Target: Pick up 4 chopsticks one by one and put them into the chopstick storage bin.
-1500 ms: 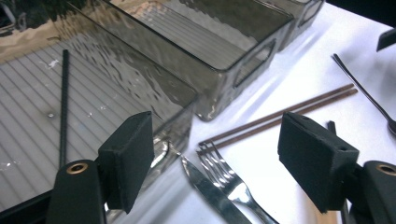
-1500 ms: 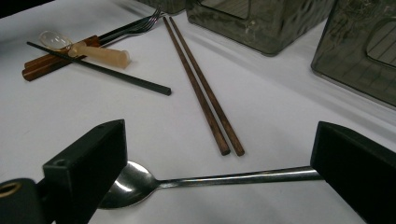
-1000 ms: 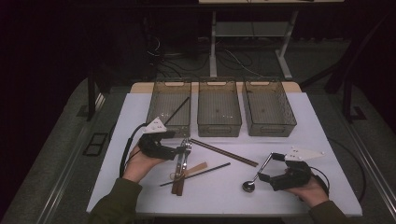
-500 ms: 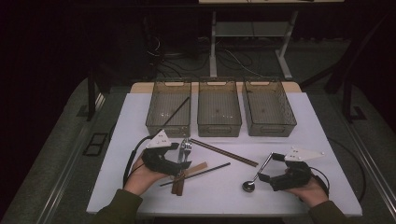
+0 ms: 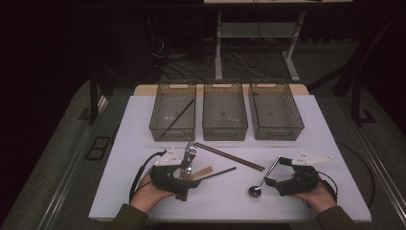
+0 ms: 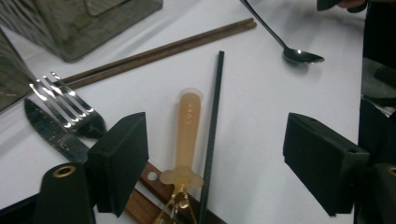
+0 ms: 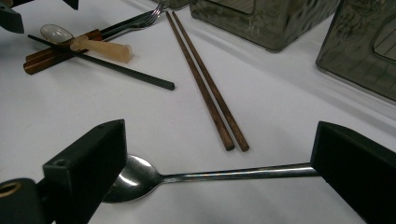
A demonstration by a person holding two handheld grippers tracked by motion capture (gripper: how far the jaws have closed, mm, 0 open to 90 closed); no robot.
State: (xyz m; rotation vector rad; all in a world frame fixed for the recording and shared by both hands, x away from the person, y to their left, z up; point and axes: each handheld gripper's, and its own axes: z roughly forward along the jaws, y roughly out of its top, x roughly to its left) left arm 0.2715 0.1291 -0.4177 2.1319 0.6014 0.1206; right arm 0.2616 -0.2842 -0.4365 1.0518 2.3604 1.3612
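left gripper view: unreadable embossing on amber handle [image 6: 188, 122]

White counter [image 5: 143, 124] bearing three mesh bins [image 5: 225, 111] at back, brown chopsticks [image 5: 229, 156], fork [image 5: 190, 152], knife [image 6: 49, 130], black chopstick [image 5: 218, 172], spoon [image 5: 261, 183] in front.

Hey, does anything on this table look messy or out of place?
Yes. Beside the left tool, a fork, serrated knife, tan-handled utensil and black chopstick lie criss-crossed in a heap. Another black chopstick leans diagonally in the left bin.
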